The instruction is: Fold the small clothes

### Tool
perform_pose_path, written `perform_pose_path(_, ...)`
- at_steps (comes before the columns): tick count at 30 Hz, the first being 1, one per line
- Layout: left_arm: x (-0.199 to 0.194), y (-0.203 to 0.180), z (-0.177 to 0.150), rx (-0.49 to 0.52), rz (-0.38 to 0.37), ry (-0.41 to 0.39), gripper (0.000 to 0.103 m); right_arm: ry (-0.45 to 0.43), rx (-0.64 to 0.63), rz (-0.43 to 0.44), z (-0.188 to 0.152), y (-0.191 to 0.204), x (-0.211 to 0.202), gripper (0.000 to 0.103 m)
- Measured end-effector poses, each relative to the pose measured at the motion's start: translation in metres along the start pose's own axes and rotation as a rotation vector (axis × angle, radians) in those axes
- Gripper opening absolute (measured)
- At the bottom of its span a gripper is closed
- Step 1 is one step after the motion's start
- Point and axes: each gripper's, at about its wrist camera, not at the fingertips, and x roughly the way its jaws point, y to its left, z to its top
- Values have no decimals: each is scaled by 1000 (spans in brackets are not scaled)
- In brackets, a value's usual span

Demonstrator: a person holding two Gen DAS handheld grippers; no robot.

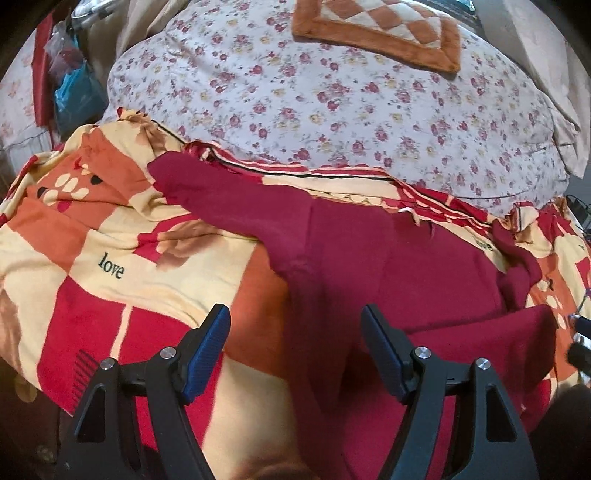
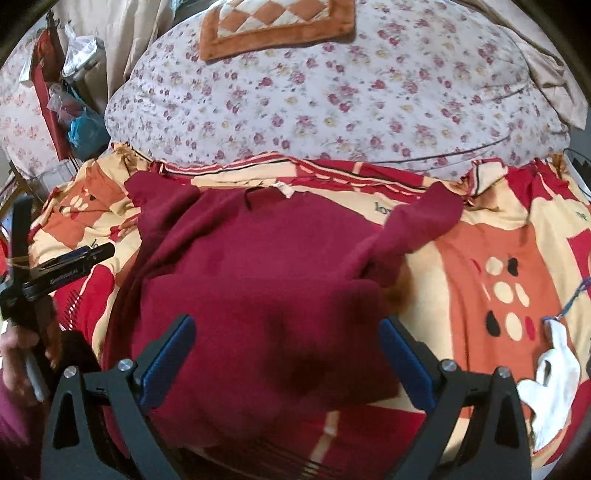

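Observation:
A dark red small top lies on the patterned bedspread, collar at the far side, its near hem folded up over the body. One sleeve points right, the other left. In the left wrist view the top fills the middle and right. My left gripper is open and empty, above the top's left edge; it also shows in the right wrist view at the far left. My right gripper is open and empty, its jaws wide on either side of the folded near part.
A floral quilt is piled behind the bedspread, with an orange checked cushion on it. A white cloth lies at the right. Bags and clutter stand beside the bed at the left.

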Motion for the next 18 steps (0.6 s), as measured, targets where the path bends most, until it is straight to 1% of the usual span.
perform_pose_path(2,-1,-5,1,2,-2,-3,54,-7,-28,-31,3,9,4,101)
perform_pose_path(4,-1,-9,2,4,4,1,54,-11,-43,-41,5,15,8,101)
perform_pose_path(7,2,-15,2,-3,2,16,54,-10,-26,-33,11,19,16,101)
perform_pose_path(10,2,-18,1,-8,-4,9,54,-10,-17,-48,16,25,24,101)
perform_pose_path(15,0,-22,4,-2,9,-8,54,-12,-35,-75,21,33,37,101)
perform_pose_path(18,1,-24,6,-12,4,-3,54,-8,-23,-80,23,34,43,101)
